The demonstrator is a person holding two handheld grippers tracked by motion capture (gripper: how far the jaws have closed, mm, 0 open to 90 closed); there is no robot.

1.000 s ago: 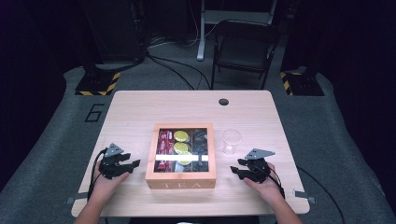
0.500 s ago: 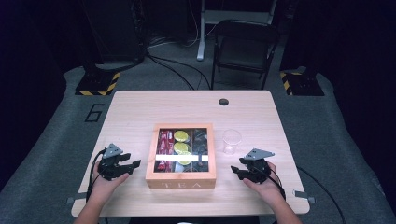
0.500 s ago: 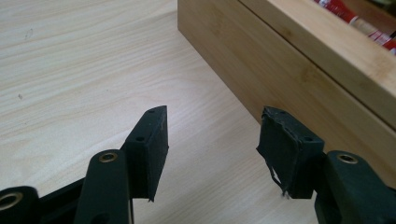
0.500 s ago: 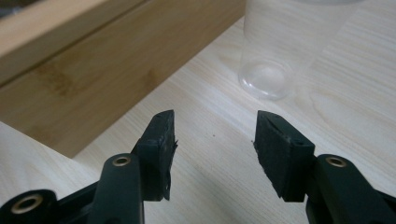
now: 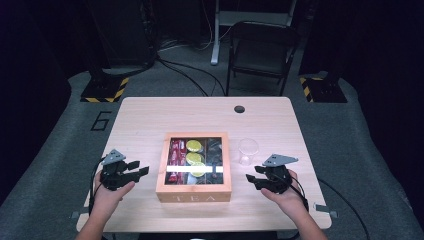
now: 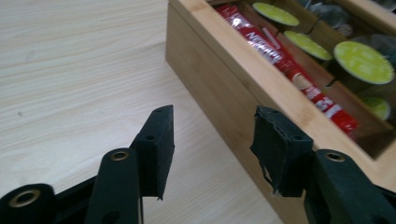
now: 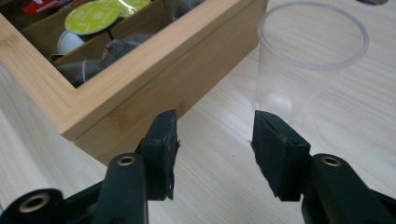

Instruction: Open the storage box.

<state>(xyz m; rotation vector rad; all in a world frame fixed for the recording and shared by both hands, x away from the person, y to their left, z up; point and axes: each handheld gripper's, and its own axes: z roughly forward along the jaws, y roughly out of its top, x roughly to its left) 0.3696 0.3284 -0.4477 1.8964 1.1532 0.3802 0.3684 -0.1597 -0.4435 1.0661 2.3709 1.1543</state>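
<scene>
Hovering both claws beside the wooden tea box (image 5: pixel 194 192), one on each flank, nothing picked up yet. My left claw (image 5: pixel 134 171) sits just off the box's left wall; its jaws have just been closing, still parted, with only bare tabletop (image 5: pixel 150 120) between them. My right claw (image 5: pixel 252 179) is off the box's right wall, jaws gaping about the same and empty. The clear plastic cup (image 5: pixel 248 151) stands upright just right of the box. I judge this the approach step: next I need to commit to a target, the cup or the box.

The left gripper view gives me the red sachets (image 6: pixel 289 60) and green-lidded pods (image 6: pixel 363 61) close up. The right gripper view shows dark tea bags (image 7: pixel 105 58) in the box's near compartment, and the cup (image 7: pixel 306 60) past my right jaw.
</scene>
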